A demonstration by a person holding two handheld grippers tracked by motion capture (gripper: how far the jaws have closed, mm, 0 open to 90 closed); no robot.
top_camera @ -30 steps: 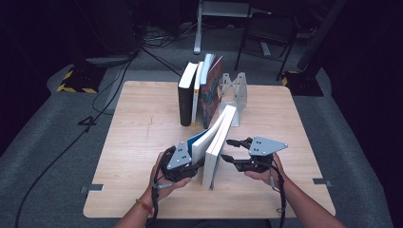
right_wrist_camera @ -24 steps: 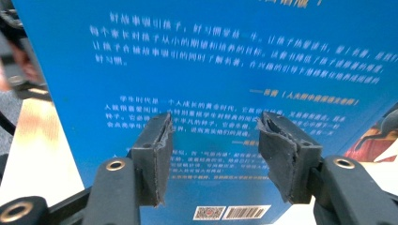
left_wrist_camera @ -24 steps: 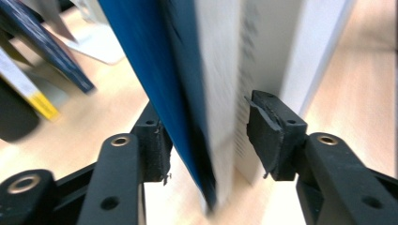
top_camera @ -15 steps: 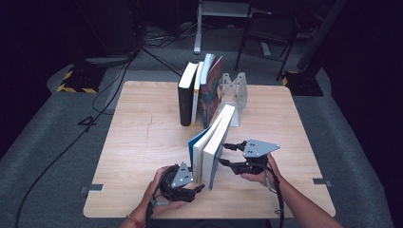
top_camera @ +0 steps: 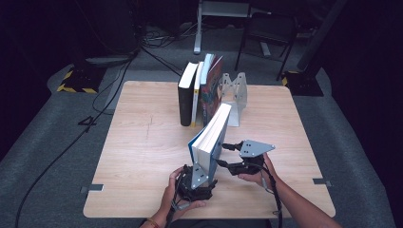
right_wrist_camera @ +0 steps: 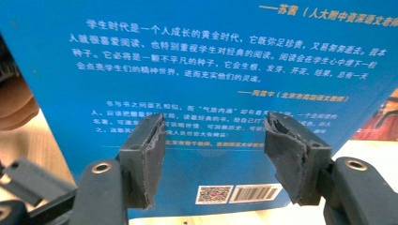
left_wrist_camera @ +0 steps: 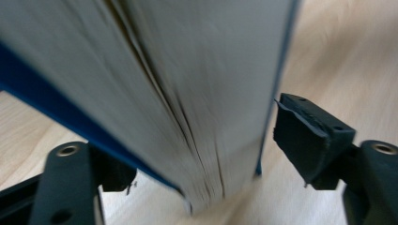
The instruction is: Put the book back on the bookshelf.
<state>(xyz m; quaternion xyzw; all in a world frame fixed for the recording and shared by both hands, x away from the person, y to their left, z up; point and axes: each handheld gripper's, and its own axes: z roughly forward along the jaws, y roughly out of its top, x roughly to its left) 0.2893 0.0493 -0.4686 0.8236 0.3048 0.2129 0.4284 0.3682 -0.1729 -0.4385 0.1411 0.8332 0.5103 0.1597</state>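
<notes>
the blue paperback (top_camera: 211,140) stands on its bottom edge near the front of the wooden table (top_camera: 142,152), leaning a little, well apart from the row of upright books (top_camera: 199,92) at the back, which rests against a white metal bookend (top_camera: 236,95). from here it looks like the job is getting this book over to join that row, and i'd say it's only partway: the book is up on end, but the carry to the row has not been done.

the left gripper (top_camera: 196,179) sits at the near end of the book. in the left gripper view the page block (left_wrist_camera: 187,93) runs between its jaws, and the right-hand pad (left_wrist_camera: 305,136) stands clear of the cover, so that gripper is released; its jaws have just been opening, with the book between them. the right gripper (top_camera: 227,156) faces the back cover from the side. in the right gripper view its two pads (right_wrist_camera: 143,157) are spread in front of the cover with nothing pinched, so it is released too, and its jaws have just been opening as well.

the back cover (right_wrist_camera: 211,84) carries white chinese text in several lines, too soft for me to read reliably, with a qr code (right_wrist_camera: 214,193) and a barcode (right_wrist_camera: 258,192) along the bottom edge.
</notes>
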